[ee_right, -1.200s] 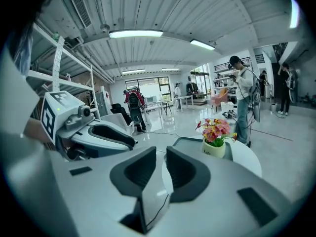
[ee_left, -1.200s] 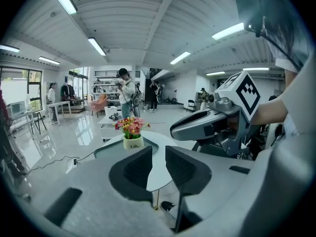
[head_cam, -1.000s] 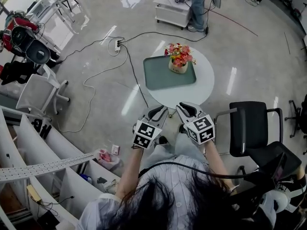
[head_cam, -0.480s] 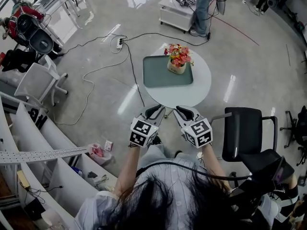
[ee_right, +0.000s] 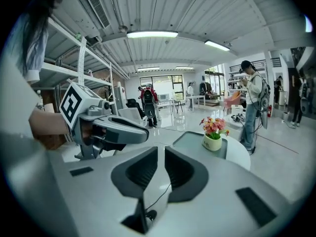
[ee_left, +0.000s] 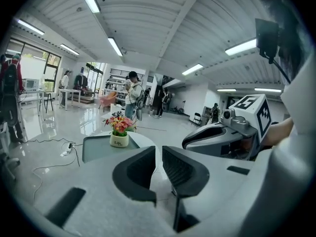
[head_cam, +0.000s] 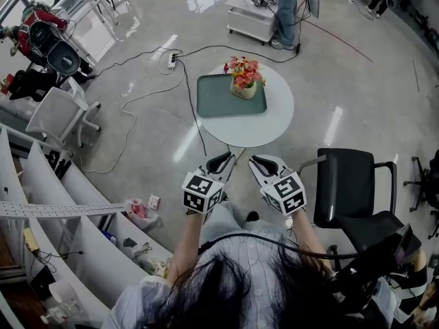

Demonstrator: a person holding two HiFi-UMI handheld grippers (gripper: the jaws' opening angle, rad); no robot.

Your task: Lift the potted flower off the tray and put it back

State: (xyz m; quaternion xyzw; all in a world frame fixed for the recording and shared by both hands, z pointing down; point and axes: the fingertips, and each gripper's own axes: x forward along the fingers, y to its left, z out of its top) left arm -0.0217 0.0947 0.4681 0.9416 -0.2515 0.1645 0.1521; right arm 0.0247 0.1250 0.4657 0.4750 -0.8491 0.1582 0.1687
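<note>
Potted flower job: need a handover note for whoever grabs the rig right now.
Left tool: empty; its jaws have just been closing and are now all but together.
Right tool: empty, jaws together.
Both are held close to the person's body, short of the round table, touching nothing.
Potted flower: upright on the green tray, at its far right corner; the tray sits on the table.
Done: no lift shows yet.
Left: reach in, open, grip the pot, lift it off the tray, set it back.
</note>
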